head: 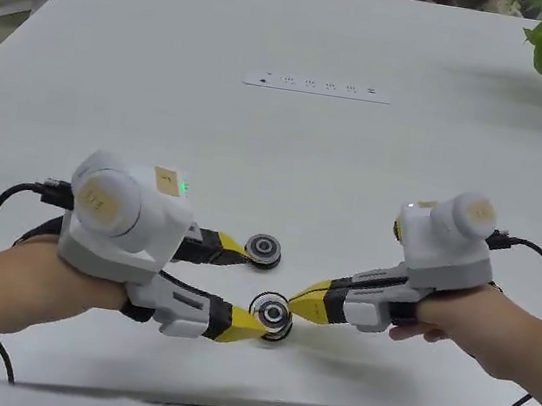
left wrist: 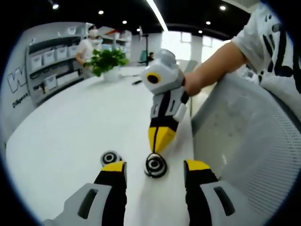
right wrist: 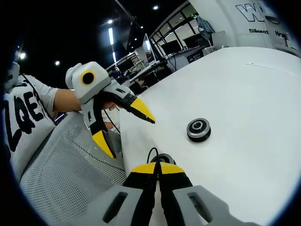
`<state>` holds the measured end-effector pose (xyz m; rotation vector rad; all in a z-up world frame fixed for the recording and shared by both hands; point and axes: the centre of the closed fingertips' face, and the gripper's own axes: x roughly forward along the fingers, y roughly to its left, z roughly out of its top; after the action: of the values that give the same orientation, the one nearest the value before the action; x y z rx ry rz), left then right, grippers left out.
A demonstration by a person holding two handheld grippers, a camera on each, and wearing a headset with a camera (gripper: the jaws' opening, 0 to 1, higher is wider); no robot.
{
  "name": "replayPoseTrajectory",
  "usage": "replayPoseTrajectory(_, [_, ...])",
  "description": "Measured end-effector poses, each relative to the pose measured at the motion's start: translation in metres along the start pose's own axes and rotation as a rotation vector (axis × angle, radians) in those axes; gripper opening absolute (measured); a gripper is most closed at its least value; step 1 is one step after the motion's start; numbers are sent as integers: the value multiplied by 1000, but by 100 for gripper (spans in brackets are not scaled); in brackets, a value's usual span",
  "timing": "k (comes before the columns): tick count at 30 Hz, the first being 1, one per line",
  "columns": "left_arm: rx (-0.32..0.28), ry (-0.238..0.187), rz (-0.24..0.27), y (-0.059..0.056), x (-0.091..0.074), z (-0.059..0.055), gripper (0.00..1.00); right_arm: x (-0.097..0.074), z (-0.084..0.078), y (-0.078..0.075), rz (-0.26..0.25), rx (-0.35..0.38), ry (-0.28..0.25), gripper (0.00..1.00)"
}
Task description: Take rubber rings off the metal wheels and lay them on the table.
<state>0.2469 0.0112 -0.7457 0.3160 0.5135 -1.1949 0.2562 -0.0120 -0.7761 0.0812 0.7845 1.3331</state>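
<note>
Rubber rings [right wrist: 198, 137] sat on both metal wheels [head: 272, 313], none on the worktop [head: 288, 155]; right hand-held gripper [right wrist: 157, 165] pinched the near ring [right wrist: 150, 154], left hand-held gripper [left wrist: 155, 165] gaped wide.

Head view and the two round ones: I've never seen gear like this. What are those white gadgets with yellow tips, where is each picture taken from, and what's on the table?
There is no robot here. A person holds a hand-operated tool in each hand, and each one has two yellow-tipped jaws. The head view comes from a camera worn on the person's head, looking down at the white table. Each round picture comes from a camera riding on one tool, looking forward along its jaws.

Two small metal wheels lie on the table, the near wheel and the far wheel. The left tool is open, its jaws spread wide with the near wheel at the gap. The right tool is shut with its tips at that wheel, and it seems to be pinching a thin black rubber ring.
</note>
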Motion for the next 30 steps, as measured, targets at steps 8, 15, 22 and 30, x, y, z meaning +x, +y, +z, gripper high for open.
replayPoseTrajectory(8, [-10, -20, 16, 0, -13, 2, 59, -2, 4, -1, 1, -1, -11, 0])
replayPoseTrajectory(15, [12, -21, 23, -2, -24, 2, 65, -3, 10, 2, 9, -6, -20, 0])
replayPoseTrajectory(22, [5, -27, 42, 1, -35, -1, 68, -4, 14, 10, 19, -12, -22, 0])
replayPoseTrajectory(30, [-7, -31, 60, 4, -44, -5, 71, -4, 20, 15, 29, -19, -27, 0])
